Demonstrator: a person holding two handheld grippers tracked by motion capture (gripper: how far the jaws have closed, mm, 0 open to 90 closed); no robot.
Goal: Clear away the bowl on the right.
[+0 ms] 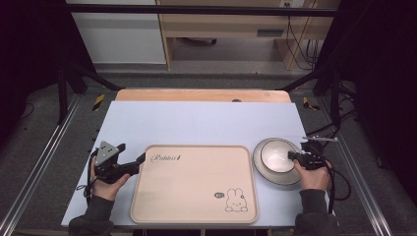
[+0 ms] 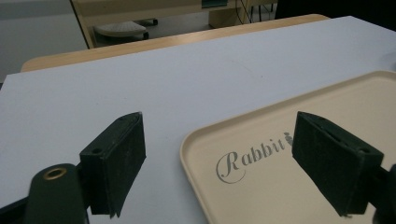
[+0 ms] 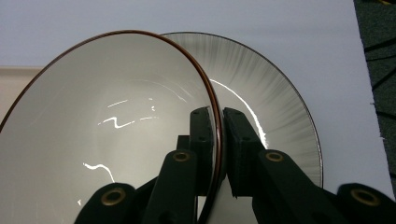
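We pinch the rim of the white bowl tight with our right gripper while it sits on the gray plate beside the tray, so we should lift it slowly and level while our left gripper waits open by the tray's corner.

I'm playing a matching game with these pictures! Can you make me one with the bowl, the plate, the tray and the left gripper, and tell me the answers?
Things:
1. bowl
2. plate
3. tray
4. left gripper

States:
A. open, jaws on either side of the tray's corner
B. pinched at its rim by the right gripper
C. under the bowl
D. has a rabbit drawing

Pairs: 1-B, 2-C, 3-D, 4-A
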